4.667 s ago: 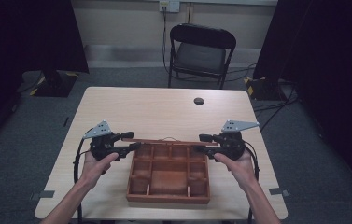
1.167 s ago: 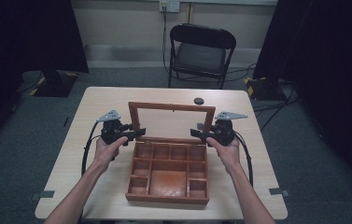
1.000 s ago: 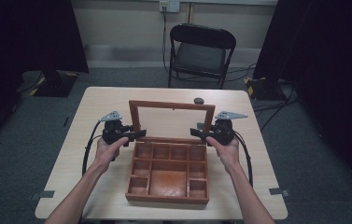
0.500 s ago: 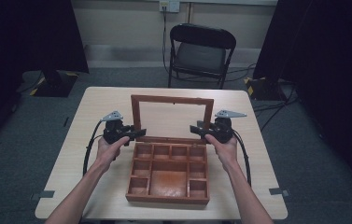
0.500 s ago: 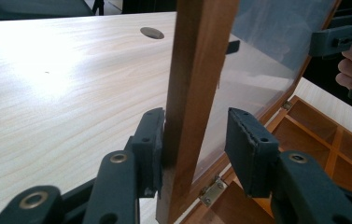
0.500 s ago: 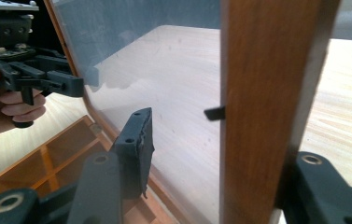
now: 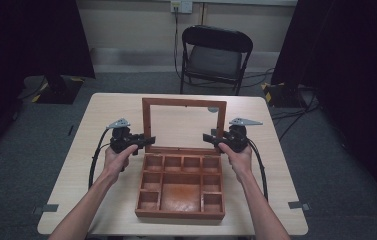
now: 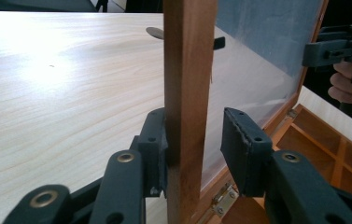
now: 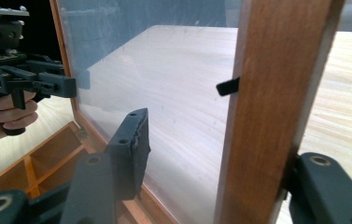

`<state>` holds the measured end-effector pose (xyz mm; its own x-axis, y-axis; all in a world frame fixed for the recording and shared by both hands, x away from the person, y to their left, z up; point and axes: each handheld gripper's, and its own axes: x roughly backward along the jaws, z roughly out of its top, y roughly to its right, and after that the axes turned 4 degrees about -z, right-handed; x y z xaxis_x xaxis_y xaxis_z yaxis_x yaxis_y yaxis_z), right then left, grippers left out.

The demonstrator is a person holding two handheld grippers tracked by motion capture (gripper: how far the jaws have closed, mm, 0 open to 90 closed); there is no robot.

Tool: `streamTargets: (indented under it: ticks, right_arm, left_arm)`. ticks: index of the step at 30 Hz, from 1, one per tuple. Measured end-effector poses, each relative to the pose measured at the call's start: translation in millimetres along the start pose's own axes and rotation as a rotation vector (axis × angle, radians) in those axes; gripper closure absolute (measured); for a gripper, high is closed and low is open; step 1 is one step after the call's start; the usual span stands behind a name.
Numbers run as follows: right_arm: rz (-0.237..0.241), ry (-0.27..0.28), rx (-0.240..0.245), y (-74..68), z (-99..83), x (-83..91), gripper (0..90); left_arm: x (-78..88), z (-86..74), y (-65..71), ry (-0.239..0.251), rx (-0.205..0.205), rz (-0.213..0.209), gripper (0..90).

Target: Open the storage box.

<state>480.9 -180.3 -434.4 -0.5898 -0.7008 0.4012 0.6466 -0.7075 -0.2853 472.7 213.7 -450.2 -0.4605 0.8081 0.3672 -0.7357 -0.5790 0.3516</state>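
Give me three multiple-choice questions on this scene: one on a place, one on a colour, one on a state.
1. Where is the folding chair? A) beyond the table's far edge B) on the table C) under the table
2. What colour is the wooden box? A) white B) reddish-brown C) blue
3. How is the box's lid? A) shut B) taken off C) raised upright
Key: A, it stands on the floor behind; B, its wood is reddish-brown; C, it stands up from its hinges.

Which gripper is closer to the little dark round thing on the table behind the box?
Right. The right gripper sits at the lid's right edge, just in front of the round thing; the left gripper is at the lid's far side.
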Motion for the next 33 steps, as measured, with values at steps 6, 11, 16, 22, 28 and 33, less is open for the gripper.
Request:
streamTargets:
  ticks: [6, 11, 16, 22, 28, 33]
  right_arm:
    - [-0.011, -0.024, 0.001, 0.8, -3.4, 0.8, 40.2]
    - [-0.02, -0.028, 0.002, 1.6, -5.1, 0.0, 40.7]
    - [-0.031, -0.033, -0.01, 4.2, -6.3, -2.2, 47.9]
    - [-0.018, -0.035, -0.034, 8.6, -7.3, -5.1, 47.8]
    - [-0.043, -0.046, -0.029, 7.8, -9.0, -9.8, 41.9]
    - [-0.048, -0.057, -0.044, 8.8, -11.5, -15.1, 38.1]
  left_arm:
    - [-0.9, 0.9, -0.7, -0.004, 0.006, 0.007, 62.0]
    - [-1.5, 0.7, -1.2, -0.011, 0.006, 0.013, 61.9]
    - [-1.7, 0.5, -2.6, -0.01, 0.014, 0.015, 61.5]
    - [-3.4, -0.6, -5.3, -0.009, 0.027, 0.015, 60.3]
    - [-4.7, -1.3, -5.5, -0.025, 0.028, 0.02, 55.8]
    - [-6.3, -3.1, -7.3, -0.038, 0.033, 0.016, 53.1]
